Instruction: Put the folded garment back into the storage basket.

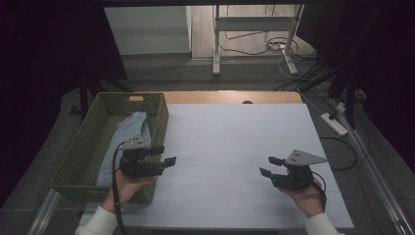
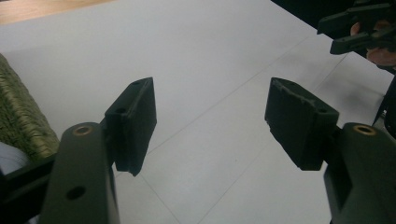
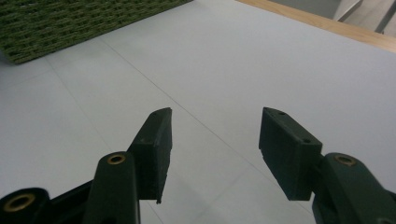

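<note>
White tabletop (image 1: pixel 230 147) lies under both your grippers. Your nearest item, the pale blue cloth (image 1: pixel 128 132), sits in the green woven basket (image 1: pixel 93 132) at nine o'clock, its long axis running from six toward twelve. Your left gripper (image 1: pixel 164 155) hovers by the basket's right wall, jaws apart and empty, pointing toward three. Your right gripper (image 1: pixel 270 165), at four o'clock, gapes empty toward nine. Its view catches the basket's weave (image 3: pixel 70 18).
</note>
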Demonstrator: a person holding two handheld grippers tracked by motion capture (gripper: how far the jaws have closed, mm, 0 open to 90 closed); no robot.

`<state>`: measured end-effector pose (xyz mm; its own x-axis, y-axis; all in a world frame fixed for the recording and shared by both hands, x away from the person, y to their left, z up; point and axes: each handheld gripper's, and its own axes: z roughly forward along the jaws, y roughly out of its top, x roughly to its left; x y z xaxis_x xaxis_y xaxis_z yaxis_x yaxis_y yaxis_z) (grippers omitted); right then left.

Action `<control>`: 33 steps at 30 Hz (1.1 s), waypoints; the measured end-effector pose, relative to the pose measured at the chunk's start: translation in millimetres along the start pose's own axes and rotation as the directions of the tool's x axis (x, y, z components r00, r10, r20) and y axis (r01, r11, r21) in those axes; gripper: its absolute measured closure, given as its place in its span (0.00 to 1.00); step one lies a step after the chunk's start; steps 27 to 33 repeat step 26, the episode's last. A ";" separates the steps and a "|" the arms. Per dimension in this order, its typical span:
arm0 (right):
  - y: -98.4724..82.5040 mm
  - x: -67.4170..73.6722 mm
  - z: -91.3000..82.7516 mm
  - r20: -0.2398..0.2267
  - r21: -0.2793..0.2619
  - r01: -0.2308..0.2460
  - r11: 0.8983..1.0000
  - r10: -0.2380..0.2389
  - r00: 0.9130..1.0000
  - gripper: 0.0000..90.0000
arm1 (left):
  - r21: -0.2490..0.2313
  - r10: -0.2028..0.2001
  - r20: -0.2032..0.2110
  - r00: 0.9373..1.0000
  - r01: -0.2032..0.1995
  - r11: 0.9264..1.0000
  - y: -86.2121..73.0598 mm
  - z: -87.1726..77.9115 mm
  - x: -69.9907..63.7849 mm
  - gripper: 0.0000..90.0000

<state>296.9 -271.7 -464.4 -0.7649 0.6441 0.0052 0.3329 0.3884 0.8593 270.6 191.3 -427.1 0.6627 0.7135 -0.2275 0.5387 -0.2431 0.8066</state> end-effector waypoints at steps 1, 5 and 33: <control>-1.3 -2.1 -2.1 0.002 -0.003 -0.007 1.000 0.007 1.000 0.49 | -0.001 0.002 -0.001 1.000 -0.002 1.000 -0.3 -0.2 -0.8 0.38; -5.1 -8.6 -8.0 0.012 -0.006 -0.023 1.000 0.023 1.000 0.49 | -0.010 -0.003 0.010 1.000 0.003 1.000 -2.2 -2.0 -3.1 0.38; -7.2 -15.2 -11.2 0.024 -0.002 -0.020 1.000 0.021 1.000 0.49 | -0.005 0.010 0.013 1.000 -0.010 1.000 -3.6 -0.2 -10.5 0.38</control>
